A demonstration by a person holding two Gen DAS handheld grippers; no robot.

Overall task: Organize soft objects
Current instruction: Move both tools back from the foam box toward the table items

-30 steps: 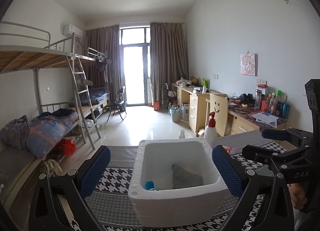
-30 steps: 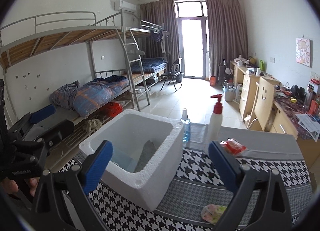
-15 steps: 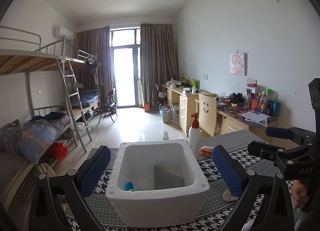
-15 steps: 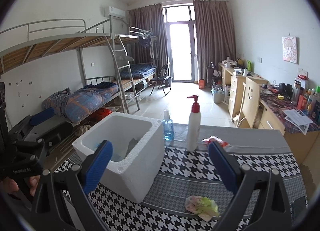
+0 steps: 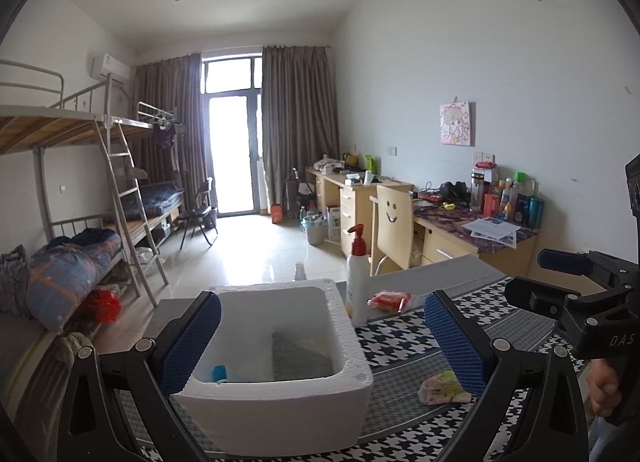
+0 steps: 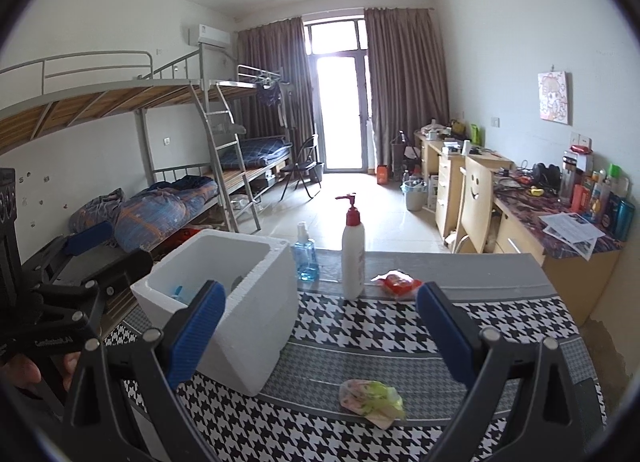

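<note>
Both tongs (image 5: 322,342) (image 6: 320,330) pulled back; foam box (image 5: 280,414) edge clear.

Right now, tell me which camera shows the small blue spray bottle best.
The right wrist view: the blue spray bottle stands in full sight between the foam box and the pump bottle. In the left wrist view only its cap shows above the box's far rim.

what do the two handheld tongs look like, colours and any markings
Both tongs are matte black angular frames with silver rivets and blue textured pads. The left tongs show white "CamRobot.AI" lettering in the right view; the right tongs show "DAS" lettering in the left view. No cables or sleeves visible.
</note>
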